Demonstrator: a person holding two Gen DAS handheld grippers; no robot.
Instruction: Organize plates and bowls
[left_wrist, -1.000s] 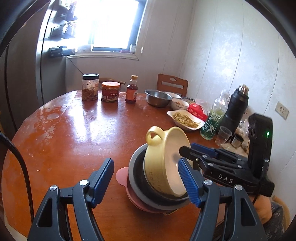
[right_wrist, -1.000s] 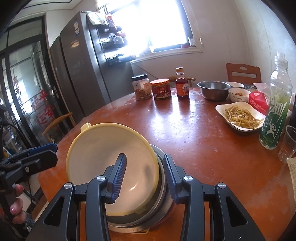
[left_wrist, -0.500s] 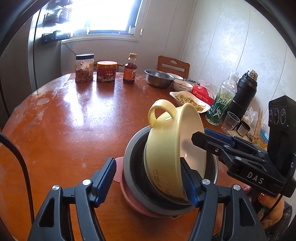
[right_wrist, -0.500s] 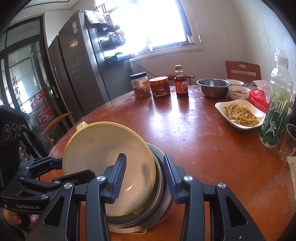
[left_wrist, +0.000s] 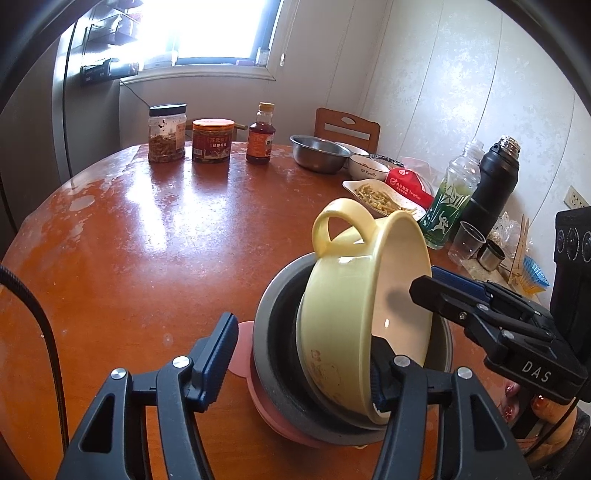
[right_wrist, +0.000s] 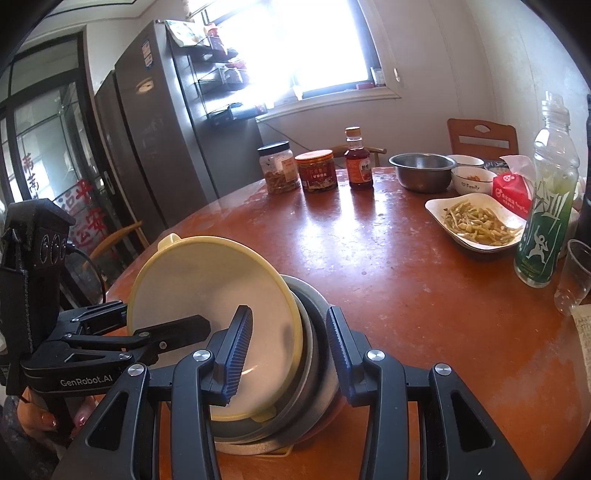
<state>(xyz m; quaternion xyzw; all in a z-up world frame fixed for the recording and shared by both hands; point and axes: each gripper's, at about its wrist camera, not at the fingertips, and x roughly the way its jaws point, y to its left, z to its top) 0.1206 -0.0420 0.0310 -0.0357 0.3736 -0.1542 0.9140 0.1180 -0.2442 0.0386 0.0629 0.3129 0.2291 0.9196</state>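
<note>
A yellow bowl (left_wrist: 369, 302) with a loop handle stands tilted on its edge inside a grey bowl (left_wrist: 273, 339), which sits on a pink plate (left_wrist: 243, 354) on the round brown table. My left gripper (left_wrist: 299, 350) is open; its jaws straddle the stack's near rim, the right finger behind the yellow bowl. In the right wrist view the yellow bowl (right_wrist: 207, 291) leans left in the grey bowl (right_wrist: 314, 332). My right gripper (right_wrist: 288, 347) is open, its jaws on either side of the two bowls' rims. The left gripper's finger reaches into the yellow bowl there.
At the far side stand two jars (left_wrist: 166, 133), a sauce bottle (left_wrist: 260, 134), a steel bowl (left_wrist: 319, 153), small white bowls (left_wrist: 367, 170), a dish of noodles (left_wrist: 384, 199), a green bottle (left_wrist: 447, 206), a black flask (left_wrist: 491, 188) and a plastic cup (left_wrist: 465, 243). A fridge (right_wrist: 155, 140) stands left.
The left gripper has moved in closer to the stack. The yellow bowl has tipped up more steeply on its edge. The right gripper stays put around the rims.
</note>
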